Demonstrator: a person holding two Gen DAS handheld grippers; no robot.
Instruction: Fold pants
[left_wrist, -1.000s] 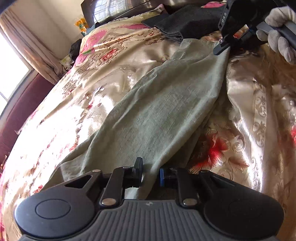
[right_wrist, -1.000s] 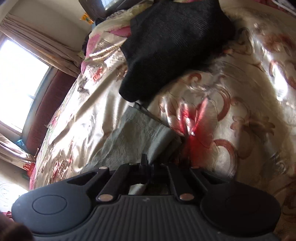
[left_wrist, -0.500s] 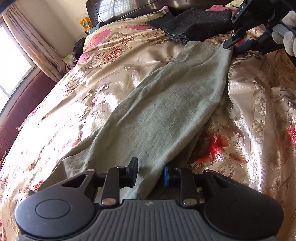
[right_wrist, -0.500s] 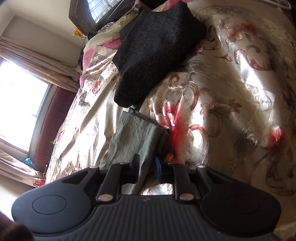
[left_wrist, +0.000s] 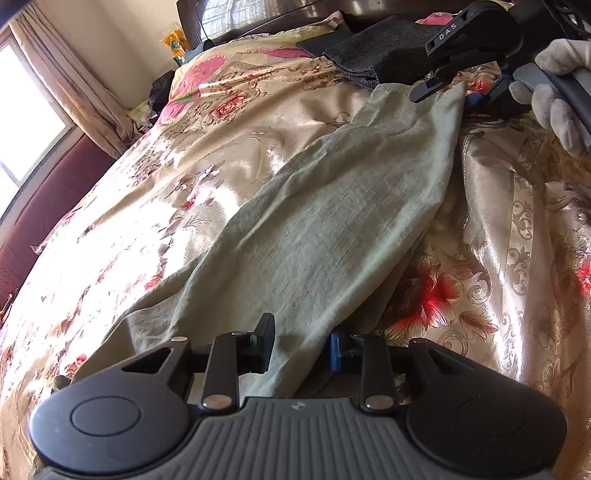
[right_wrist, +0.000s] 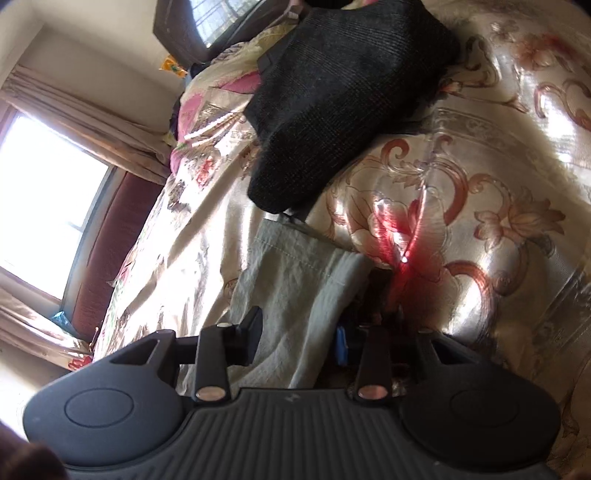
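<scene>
The pants (left_wrist: 332, 221), a pale grey-green garment, lie stretched lengthwise across the floral bedspread (left_wrist: 184, 177), running from the left gripper (left_wrist: 299, 345) at the near end to the right gripper (left_wrist: 469, 83) at the far end.

Left gripper: the jaws stand apart, with a fold of the pants lying in the gap between the fingers (left_wrist: 264, 341). The fabric is not clamped.

Right gripper (right_wrist: 295, 338): in the right wrist view the jaws also stand wide, and the hemmed end of the pants (right_wrist: 295, 280) passes between them, lying loose. In the left wrist view a gloved hand (left_wrist: 554, 85) holds this gripper's handle just beside the far corner of the pants.

A black folded garment (right_wrist: 340, 99) rests on the bedspread just beyond the hemmed end of the pants; whether the two touch cannot be determined. A curtained window (right_wrist: 48, 206) and a dark red upholstered panel (right_wrist: 110, 251) stand at the far side of the bed.
</scene>
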